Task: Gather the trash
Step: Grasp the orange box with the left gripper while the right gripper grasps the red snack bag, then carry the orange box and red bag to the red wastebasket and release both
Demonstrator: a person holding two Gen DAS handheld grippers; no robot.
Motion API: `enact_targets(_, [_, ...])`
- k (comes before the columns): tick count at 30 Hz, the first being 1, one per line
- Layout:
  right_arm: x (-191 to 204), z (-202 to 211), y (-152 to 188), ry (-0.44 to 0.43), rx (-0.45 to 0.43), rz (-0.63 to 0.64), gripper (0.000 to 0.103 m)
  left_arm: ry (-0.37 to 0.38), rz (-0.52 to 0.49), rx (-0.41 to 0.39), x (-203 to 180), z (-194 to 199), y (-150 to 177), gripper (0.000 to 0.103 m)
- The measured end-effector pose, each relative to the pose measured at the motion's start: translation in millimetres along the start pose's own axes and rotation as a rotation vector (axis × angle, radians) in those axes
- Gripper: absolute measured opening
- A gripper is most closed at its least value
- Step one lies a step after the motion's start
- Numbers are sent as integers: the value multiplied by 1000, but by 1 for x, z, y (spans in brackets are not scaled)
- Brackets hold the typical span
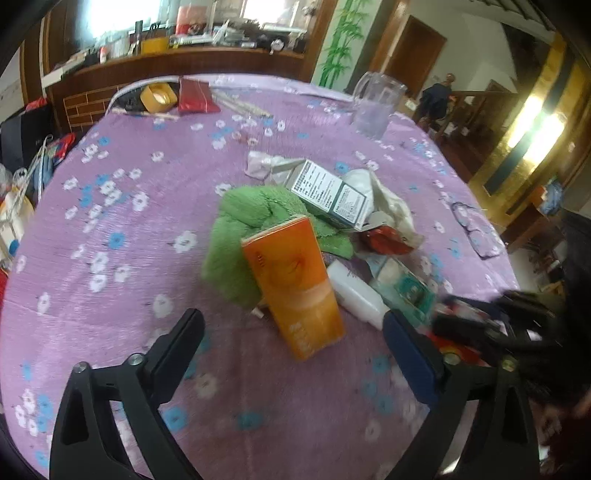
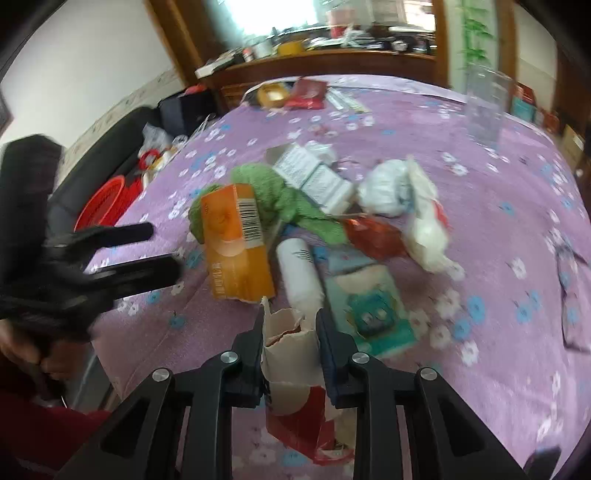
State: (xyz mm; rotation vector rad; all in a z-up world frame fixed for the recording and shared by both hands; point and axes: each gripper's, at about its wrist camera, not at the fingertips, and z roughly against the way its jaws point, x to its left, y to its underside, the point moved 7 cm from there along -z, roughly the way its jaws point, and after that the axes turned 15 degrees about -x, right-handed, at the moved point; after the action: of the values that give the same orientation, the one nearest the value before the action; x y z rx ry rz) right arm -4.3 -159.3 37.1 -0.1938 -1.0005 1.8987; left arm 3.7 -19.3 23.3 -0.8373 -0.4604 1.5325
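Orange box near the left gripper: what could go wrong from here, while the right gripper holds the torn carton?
1. The orange box leans on the green cloth; a nudge from the open left gripper may topple it.
2. The right gripper pinches only the torn carton by its ripped top, which could tear further or slip.

Daylight floods in from the window (image 1: pixel 122 18) beyond the far edge of the table (image 1: pixel 110 240), blown out to pure white. Lamps (image 1: pixel 532 125) glare yellow at the right. Fisheye bending curves the table's edges; corners go black. Motion blur smears the right gripper (image 1: pixel 480 325) and nearby clutter.
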Motion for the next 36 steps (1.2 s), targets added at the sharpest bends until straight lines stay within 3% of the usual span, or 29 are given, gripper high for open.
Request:
enact_targets(4, [-14, 21, 0, 35, -36, -54, 27, -26, 21, 20, -6, -28, -1, 92])
enact_targets(8, [-22, 38, 3, 56, -51, -81, 27, -74, 4, 64, -8, -51, 4, 52])
enact_targets(11, [-25, 46, 5, 67, -57, -91, 27, -72, 9, 50, -8, -51, 5, 45])
enact_targets(24, [3, 37, -9, 7, -93, -119, 27, -24, -80, -78, -12, 19, -2, 45])
enact_targets(36, [78, 0, -34, -91, -70, -58, 27, -144, -7, -168, 65, 81, -12, 45])
